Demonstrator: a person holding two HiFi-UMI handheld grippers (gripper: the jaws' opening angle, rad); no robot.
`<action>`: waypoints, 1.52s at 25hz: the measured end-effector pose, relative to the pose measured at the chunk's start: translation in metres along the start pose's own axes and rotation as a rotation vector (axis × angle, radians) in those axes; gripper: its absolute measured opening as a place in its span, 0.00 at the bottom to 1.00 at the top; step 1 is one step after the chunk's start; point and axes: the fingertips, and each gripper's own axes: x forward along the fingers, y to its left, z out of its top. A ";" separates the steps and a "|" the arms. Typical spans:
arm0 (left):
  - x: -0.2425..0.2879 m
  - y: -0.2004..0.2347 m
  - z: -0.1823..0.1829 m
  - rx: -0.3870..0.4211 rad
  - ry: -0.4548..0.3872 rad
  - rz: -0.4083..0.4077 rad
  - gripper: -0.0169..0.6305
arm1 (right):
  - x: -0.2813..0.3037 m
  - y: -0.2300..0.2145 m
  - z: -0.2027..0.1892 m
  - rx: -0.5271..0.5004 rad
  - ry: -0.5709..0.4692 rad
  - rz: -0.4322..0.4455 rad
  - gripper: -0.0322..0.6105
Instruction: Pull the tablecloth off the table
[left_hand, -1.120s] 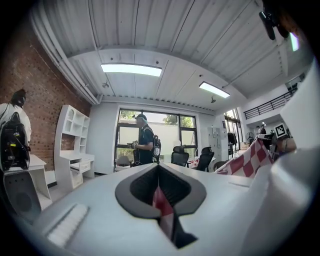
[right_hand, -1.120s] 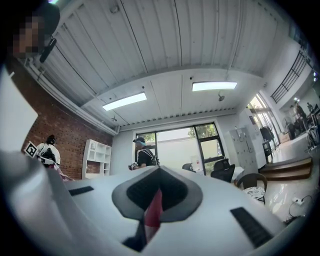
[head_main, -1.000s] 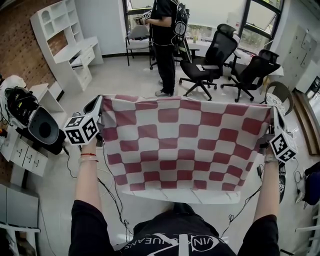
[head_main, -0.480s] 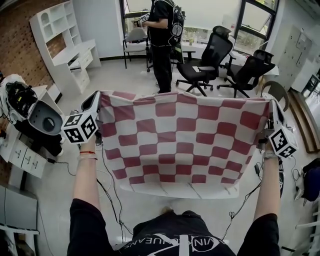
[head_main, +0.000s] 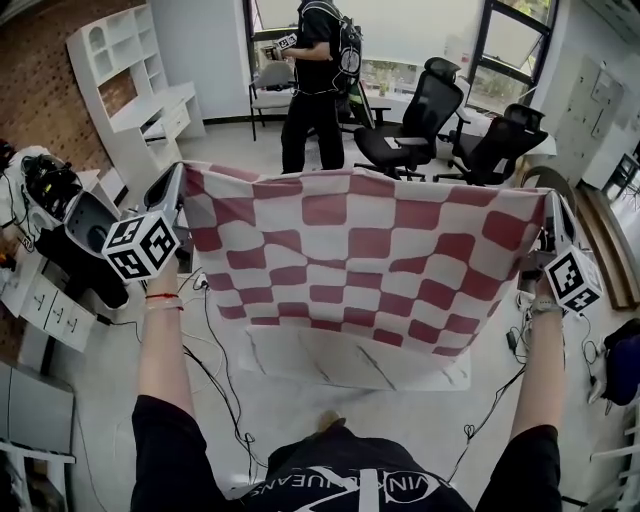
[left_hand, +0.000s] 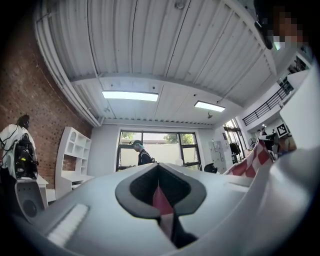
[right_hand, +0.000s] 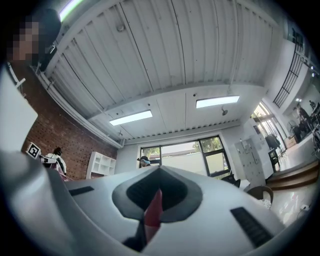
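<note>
A red-and-white checked tablecloth (head_main: 365, 265) hangs stretched in the air between my two grippers in the head view. My left gripper (head_main: 181, 190) is shut on its upper left corner, my right gripper (head_main: 547, 215) shut on its upper right corner. The cloth's lower edge hangs free above a white table top (head_main: 345, 365), whose near strip shows below it. In the left gripper view a red strip of cloth (left_hand: 162, 207) is pinched between the shut jaws; the right gripper view shows the same, a red fold (right_hand: 152, 212) clamped between them. Both grippers tilt a little upward.
A person (head_main: 315, 75) stands beyond the cloth near black office chairs (head_main: 425, 115). A white shelf desk (head_main: 130, 85) lines the brick wall at left. Equipment and a grey bin (head_main: 85, 225) crowd the left side. Cables (head_main: 215, 375) trail over the floor.
Both grippers have risen and carried the stretched cloth upward. Its lower edge has lifted, uncovering more of the white table top. The person behind has stepped left.
</note>
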 end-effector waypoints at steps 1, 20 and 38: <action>-0.006 -0.002 0.004 0.007 -0.003 0.005 0.04 | -0.003 -0.001 0.003 0.001 -0.003 0.002 0.06; -0.166 -0.057 0.059 0.055 -0.026 0.103 0.04 | -0.114 -0.001 0.063 0.036 -0.040 0.080 0.06; -0.316 -0.079 0.087 0.066 -0.024 0.137 0.04 | -0.225 0.032 0.109 0.072 -0.086 0.123 0.06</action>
